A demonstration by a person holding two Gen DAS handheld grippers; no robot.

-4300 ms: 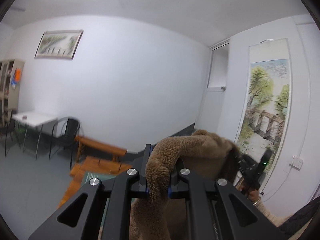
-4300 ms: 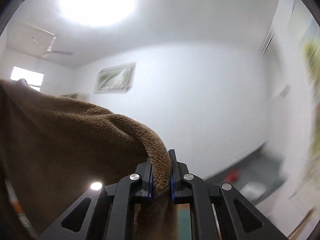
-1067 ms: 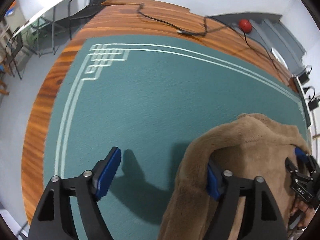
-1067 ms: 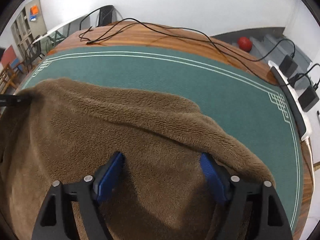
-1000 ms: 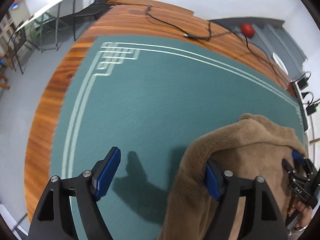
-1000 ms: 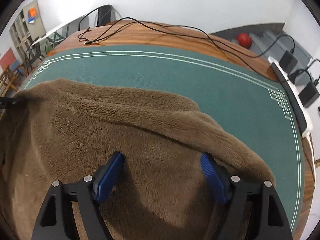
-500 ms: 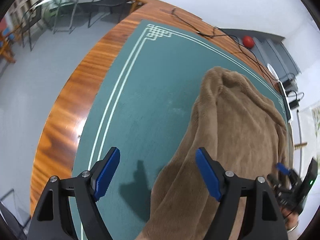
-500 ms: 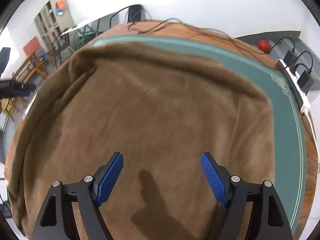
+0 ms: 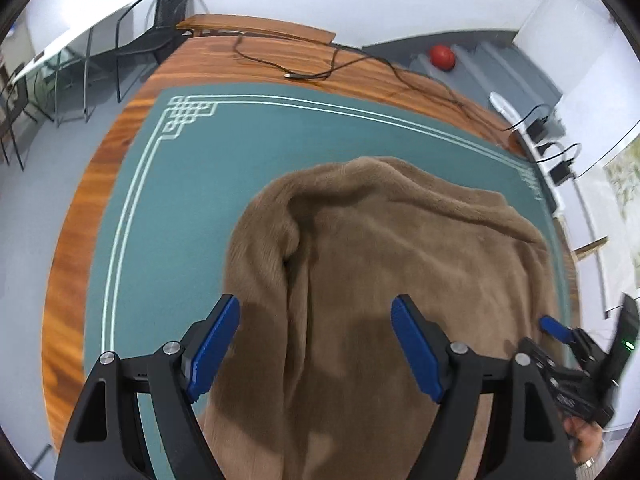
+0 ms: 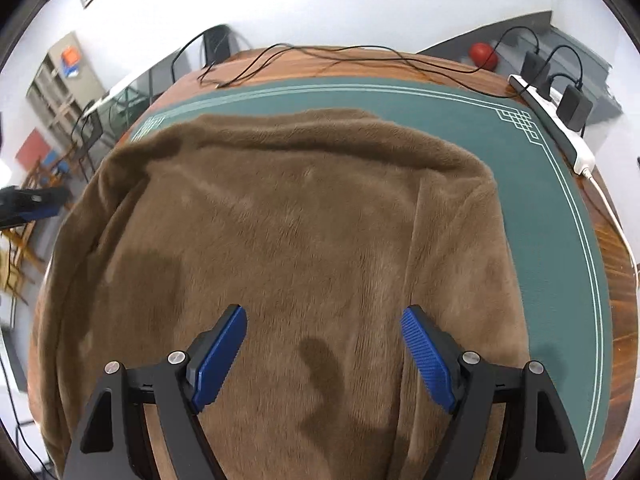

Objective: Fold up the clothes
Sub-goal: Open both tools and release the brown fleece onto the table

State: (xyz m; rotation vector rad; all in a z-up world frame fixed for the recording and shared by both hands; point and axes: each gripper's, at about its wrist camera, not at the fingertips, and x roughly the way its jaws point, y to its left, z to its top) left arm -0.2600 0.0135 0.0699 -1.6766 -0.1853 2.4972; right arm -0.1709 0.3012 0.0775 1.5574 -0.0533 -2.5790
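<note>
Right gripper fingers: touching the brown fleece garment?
Cannot tell. In the right wrist view the fingers hang open over the brown fleece garment, but no gap or contact shows plainly.

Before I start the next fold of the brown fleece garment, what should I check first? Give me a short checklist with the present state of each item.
1. Left claw open, holding nothing: ok.
2. Right claw open, holding nothing: ok.
3. Brown fleece garment lying on the green mat: ok.
4. Garment flat, no bunching: not ok, a fold ridge runs on its left side.
5. Cables and power strip away from the garment: ok.
6. Near hem position: cannot tell, outside both views.
</note>
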